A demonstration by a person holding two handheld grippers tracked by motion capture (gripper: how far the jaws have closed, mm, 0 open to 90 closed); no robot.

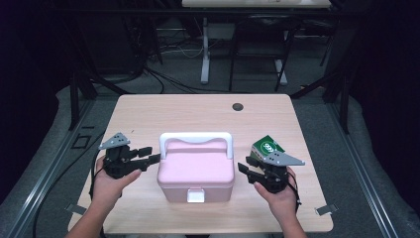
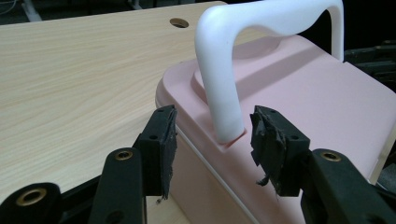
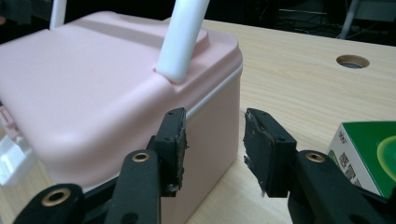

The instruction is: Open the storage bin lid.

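Pink box (image 1: 196,171) with a white handle (image 1: 196,139) sits mid-worktop, toward the near edge, white latch (image 1: 196,196) facing the person. Its long axis runs left to right across the worktop (image 1: 148,114); the handle stands upright and spans the same way over the lid. The left tongs (image 1: 152,154) lie just off the box's left end, pointing right at it; the right tongs (image 1: 243,168) lie just off the right end, pointing left. Both sit about equally near, one per end, the box between them. Left gripper view: the left tongs are released, pads apart, nothing pinched; the foot of the handle (image 2: 229,126) and the lid corner line up in the gap, just beyond the tips. Right gripper view: the right tongs (image 3: 214,140) are also released, gripping nothing, with the box's end wall (image 3: 219,121) straight ahead. A green and white carton (image 1: 266,147) rests just behind the right hand, near the box's right end, apart from it. Surface is pale wood grain, with a round cable hole (image 1: 237,106) near the far edge. Room beyond is dim: dark floor, table legs, trailing cables.
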